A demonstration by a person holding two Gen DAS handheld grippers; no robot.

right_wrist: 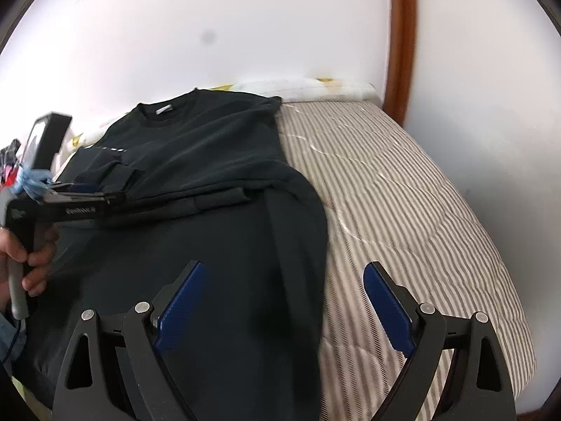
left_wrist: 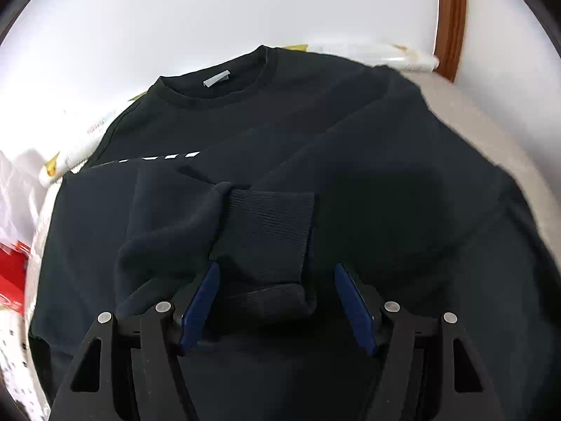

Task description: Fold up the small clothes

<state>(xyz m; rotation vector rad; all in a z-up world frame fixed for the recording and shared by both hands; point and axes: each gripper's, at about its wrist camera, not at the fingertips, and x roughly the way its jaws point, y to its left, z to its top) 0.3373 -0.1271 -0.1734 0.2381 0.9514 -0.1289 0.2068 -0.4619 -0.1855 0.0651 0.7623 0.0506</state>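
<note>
On a bed covered with a beige-and-white striped quilt (right_wrist: 403,189), a dark navy long-sleeved sweatshirt (right_wrist: 210,161) is spread flat on its back, its round ribbed collar (left_wrist: 217,80) turned toward the white wall (right_wrist: 245,28) and a small grey label (left_wrist: 215,79) seen inside the neck. A broken white printed stripe (left_wrist: 161,158) is partly shown across the chest. One sleeve is laid across the body, and its ribbed knit cuff (left_wrist: 270,231) is seen in the left wrist view between the blue pads of the left hand-held gripper (left_wrist: 277,270); the jaws are set moderately apart, and whether the pads press on the cuff cannot be told, as a gap is seen at the right pad. In the right wrist view the same left tool is seen from the side, gripped by a person's hand (right_wrist: 28,256). The right hand-held gripper (right_wrist: 284,270) is held wide over the sweatshirt's folded right edge, with nothing pressed between its blue pads. White pillows with yellow print (right_wrist: 315,87) are lined along the wall behind the garment, and a curved brown wooden frame (right_wrist: 399,35) is seen rising at the far corner. Red-and-white packaging (left_wrist: 10,280) is glimpsed at the left edge.
</note>
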